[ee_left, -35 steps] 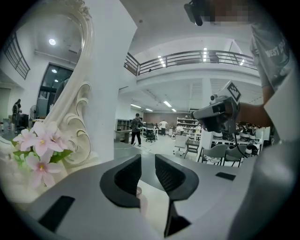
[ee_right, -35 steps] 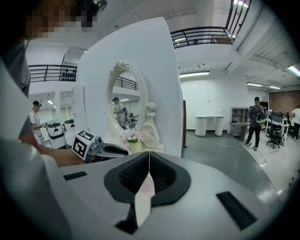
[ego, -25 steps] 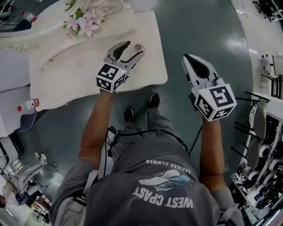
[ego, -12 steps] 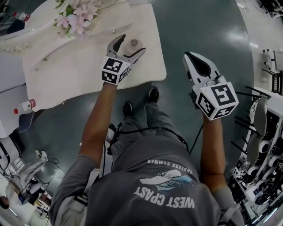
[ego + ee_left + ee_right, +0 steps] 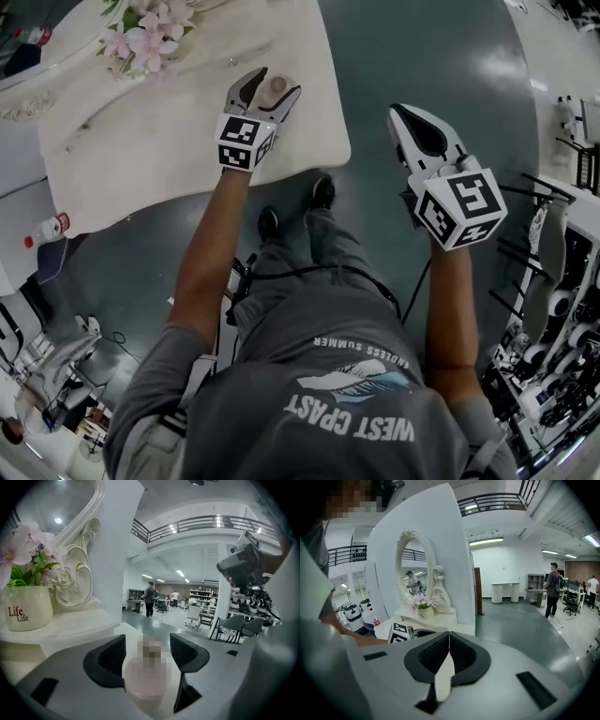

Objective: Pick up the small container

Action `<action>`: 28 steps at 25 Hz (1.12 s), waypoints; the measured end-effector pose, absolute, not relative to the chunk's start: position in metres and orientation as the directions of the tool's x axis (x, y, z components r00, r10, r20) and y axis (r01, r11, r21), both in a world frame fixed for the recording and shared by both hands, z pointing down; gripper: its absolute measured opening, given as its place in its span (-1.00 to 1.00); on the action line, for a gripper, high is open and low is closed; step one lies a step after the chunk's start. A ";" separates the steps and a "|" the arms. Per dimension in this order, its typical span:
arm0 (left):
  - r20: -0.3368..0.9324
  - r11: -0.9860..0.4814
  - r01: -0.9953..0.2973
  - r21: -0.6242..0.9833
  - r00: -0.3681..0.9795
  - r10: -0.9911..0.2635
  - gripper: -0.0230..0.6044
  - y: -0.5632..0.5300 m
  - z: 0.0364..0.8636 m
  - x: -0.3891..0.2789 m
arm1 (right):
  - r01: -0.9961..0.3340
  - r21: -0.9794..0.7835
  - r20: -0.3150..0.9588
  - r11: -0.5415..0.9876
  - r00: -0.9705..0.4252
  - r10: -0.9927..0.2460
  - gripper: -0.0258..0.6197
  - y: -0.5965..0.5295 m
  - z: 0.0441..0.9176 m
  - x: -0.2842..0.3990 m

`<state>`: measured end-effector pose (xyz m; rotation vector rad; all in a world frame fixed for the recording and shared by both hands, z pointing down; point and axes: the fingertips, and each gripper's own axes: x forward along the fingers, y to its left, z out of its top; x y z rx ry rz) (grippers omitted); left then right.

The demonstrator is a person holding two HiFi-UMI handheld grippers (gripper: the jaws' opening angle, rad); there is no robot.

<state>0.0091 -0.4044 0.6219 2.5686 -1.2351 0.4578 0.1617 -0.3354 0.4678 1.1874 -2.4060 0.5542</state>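
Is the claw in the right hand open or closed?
Shut. In the right gripper view the right gripper has its two dark pads pressed together along one thin line, with nothing between them.

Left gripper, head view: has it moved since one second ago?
Yes. The left gripper advanced over the table toward the small container, which now stands between its jaws; these have just been closing.

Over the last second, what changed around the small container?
The left gripper moved forward over the table until the container stood between its jaws, which have just been closing but have not yet clamped. The right gripper stayed shut beside the table; the container stayed put.
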 end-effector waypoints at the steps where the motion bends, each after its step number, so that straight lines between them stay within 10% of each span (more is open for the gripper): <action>1: 0.384 -0.604 -0.792 0.090 0.587 -0.712 0.04 -0.405 0.623 0.009 | -0.811 -0.173 0.513 0.559 -0.559 -0.651 -0.84 -0.336 0.469 0.162; 16: 0.386 -0.614 -0.789 0.023 0.574 -0.722 -0.45 -0.408 0.629 0.020 | -0.817 -0.180 0.516 0.548 -0.553 -0.654 -0.84 -0.336 0.471 0.167; 28: 0.425 -0.621 -0.783 -0.037 0.550 -0.719 -0.47 -0.400 0.627 0.018 | -0.822 -0.172 0.503 0.543 -0.547 -0.669 -0.84 -0.329 0.460 0.164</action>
